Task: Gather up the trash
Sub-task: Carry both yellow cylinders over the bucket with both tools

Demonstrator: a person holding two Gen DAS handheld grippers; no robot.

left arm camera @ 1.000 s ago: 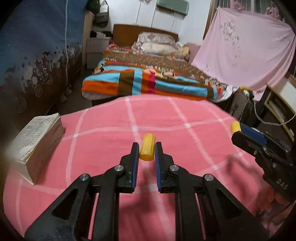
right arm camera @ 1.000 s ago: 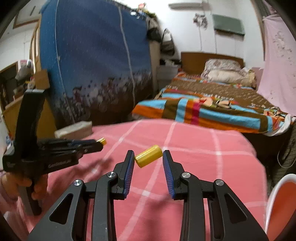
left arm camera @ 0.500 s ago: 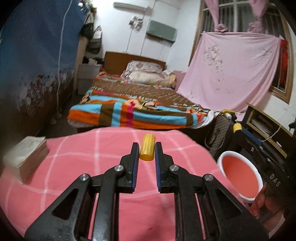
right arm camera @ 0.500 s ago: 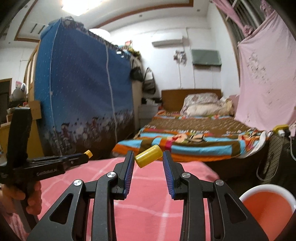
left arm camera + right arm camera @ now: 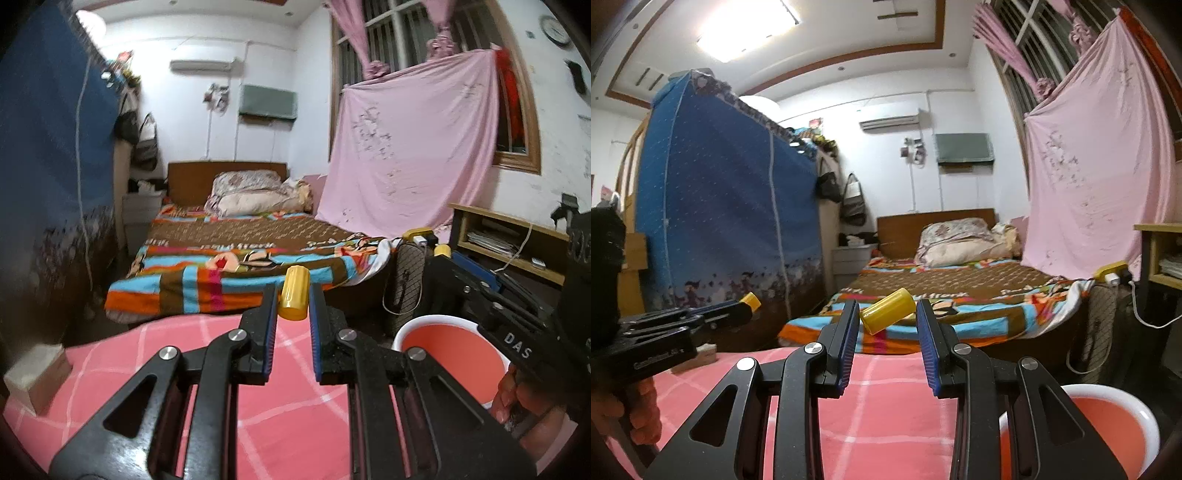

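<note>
Bin [image 5: 443,347] nearer, jaws gripping yellow cylinders [image 5: 293,293]

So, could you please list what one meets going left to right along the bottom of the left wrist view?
Box → pink checked cloth → left gripper holding a yellow cylinder → white-rimmed bin → right gripper.

Below your jaws lies the worktop [image 5: 295,424], covered by a pink cloth with white check lines. Well off to the left of the left jaws, near the worktop's edge, a box [image 5: 37,373] sits flat on the cloth. In the right wrist view you see the same box [image 5: 698,356] far to the left of those jaws, partly hidden.
</note>
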